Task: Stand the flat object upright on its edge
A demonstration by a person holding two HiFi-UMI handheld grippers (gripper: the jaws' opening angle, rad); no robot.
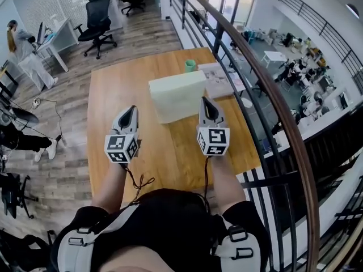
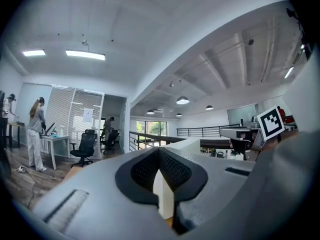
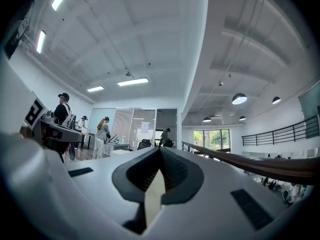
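- Left gripper (image 1: 132, 110) at 7 o'clock from the box, held over the table (image 1: 110, 101). Jaws clenched, pads meet, nothing between them.
- Right gripper (image 1: 206, 101) at 5 o'clock from the box, level with the left one. Jaws also pressed together and empty.
- Both grippers point at 12 o'clock. The right tip is just beside the box's lower right corner; contact can't be told. The left tip is apart from the box.
- Box (image 1: 179, 102): pale flat slab mid-table, between and just beyond the two tips. It looks stood on its edge, broad face toward the person, narrow edge up.
- Green cup (image 1: 190, 66) behind the box at 12 o'clock.
- Papers (image 1: 219, 78) at 1 o'clock from the box, near the table's right edge.
- Rail (image 1: 272, 95) runs along at 3 o'clock.
- Black chair (image 1: 97, 18) far off at 11 o'clock.
- A person (image 1: 25, 52) at a desk at 10 o'clock.
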